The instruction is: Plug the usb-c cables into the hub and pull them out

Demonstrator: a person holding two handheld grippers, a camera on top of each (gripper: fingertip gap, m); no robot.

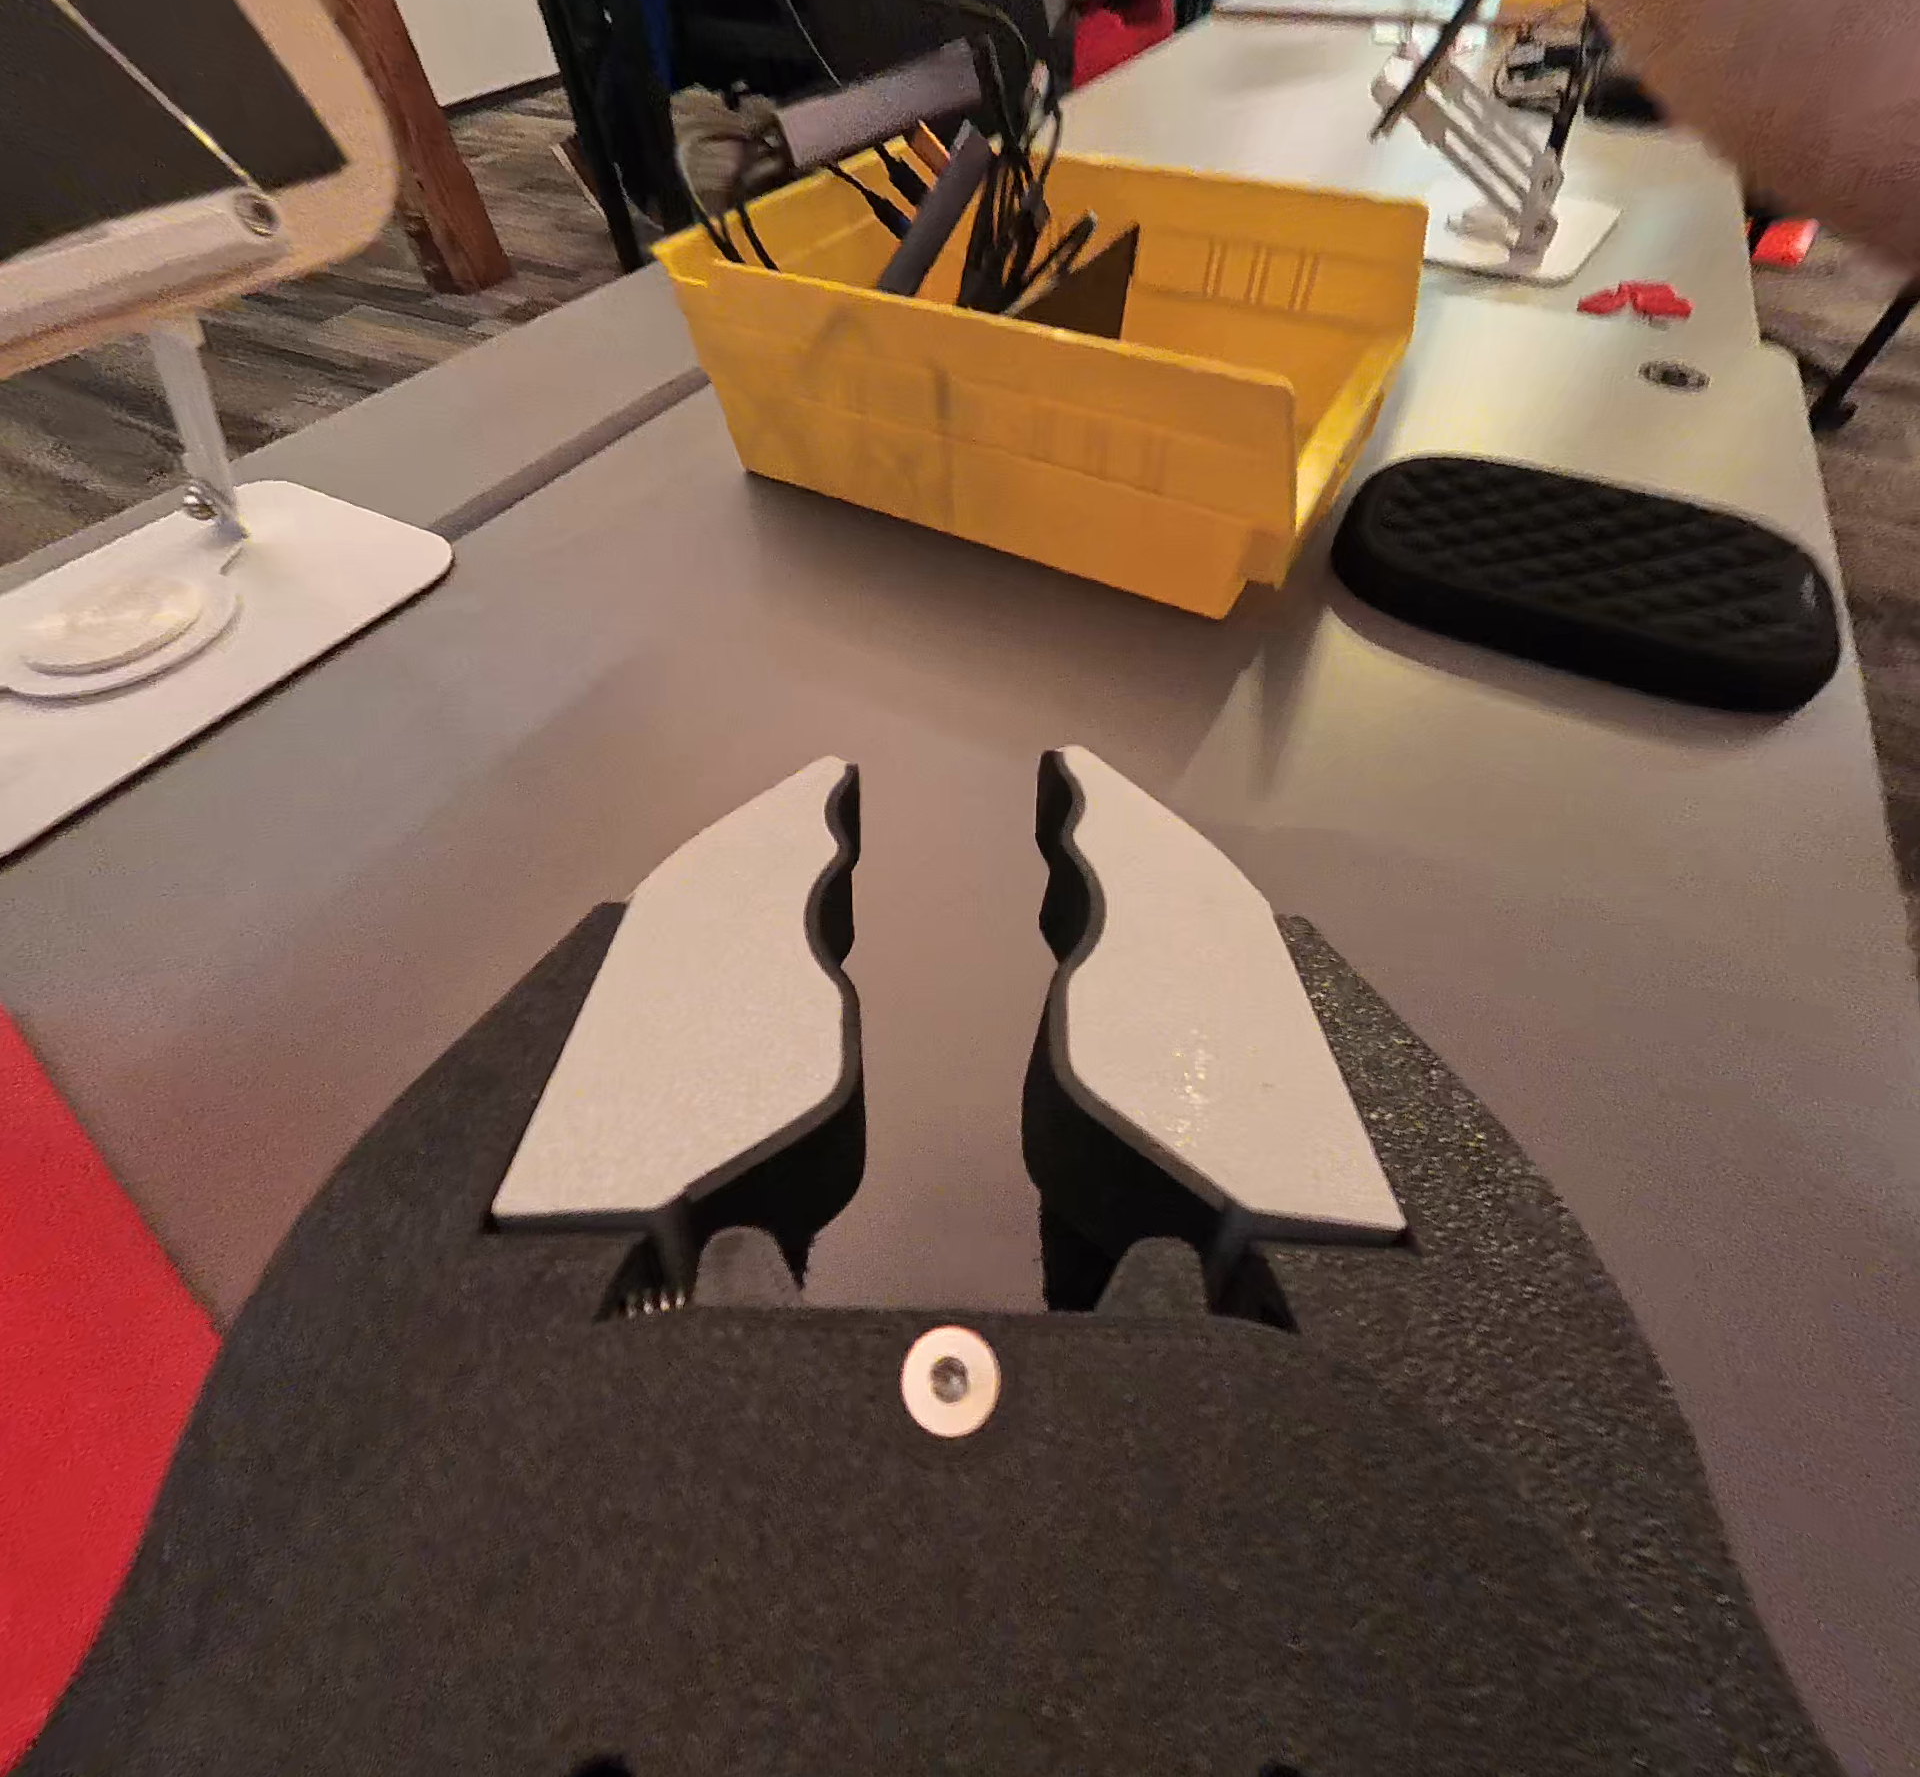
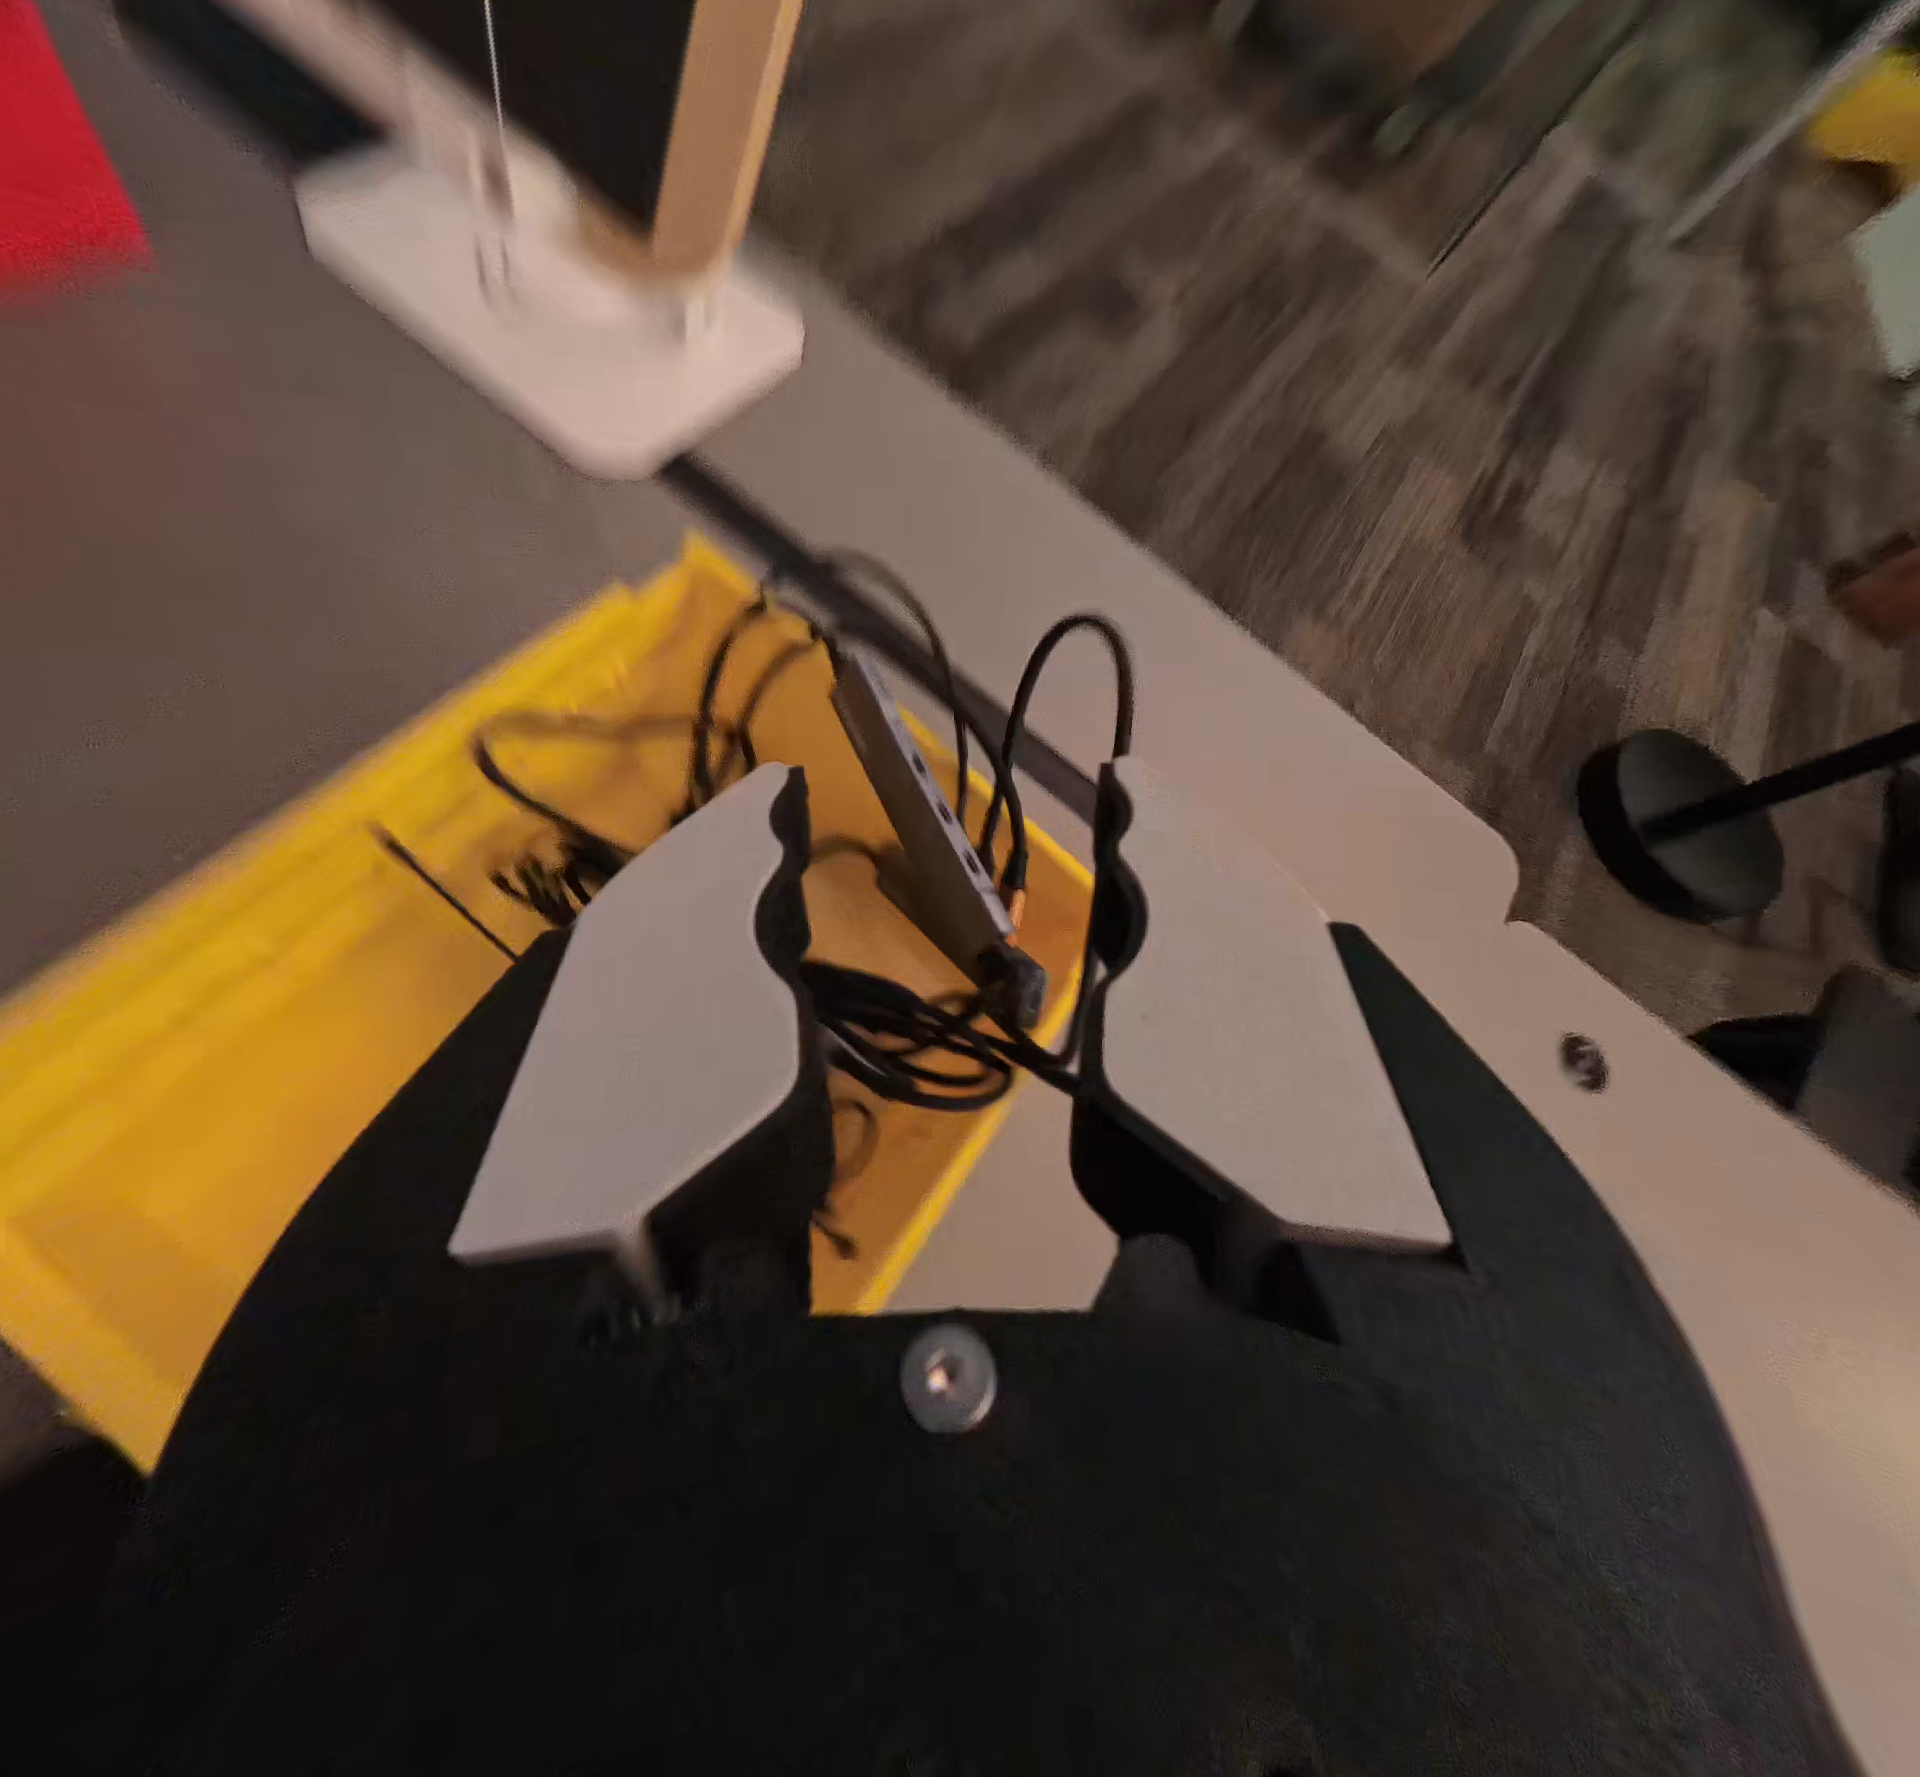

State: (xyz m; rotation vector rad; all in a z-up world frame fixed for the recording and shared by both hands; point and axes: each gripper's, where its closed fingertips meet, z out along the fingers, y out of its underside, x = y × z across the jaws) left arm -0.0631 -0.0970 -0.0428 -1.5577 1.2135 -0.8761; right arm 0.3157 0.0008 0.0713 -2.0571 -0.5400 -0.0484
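Note:
A yellow bin stands on the grey table ahead of my left gripper, which is open and empty, low over the bare table. Grey hubs and black cables stick up out of the bin. In the right wrist view my right gripper is open above the bin. A silver hub leans tilted between its fingertips, with black cables tangled under it. One cable loops up beside the right finger; I cannot tell if it touches.
A black wrist-rest pad lies right of the bin. A white stand base sits at the left, also in the right wrist view. A blurred hand is at the top right. The table edge runs close behind the bin. My right fingertips sit around 40 cm from my left ones.

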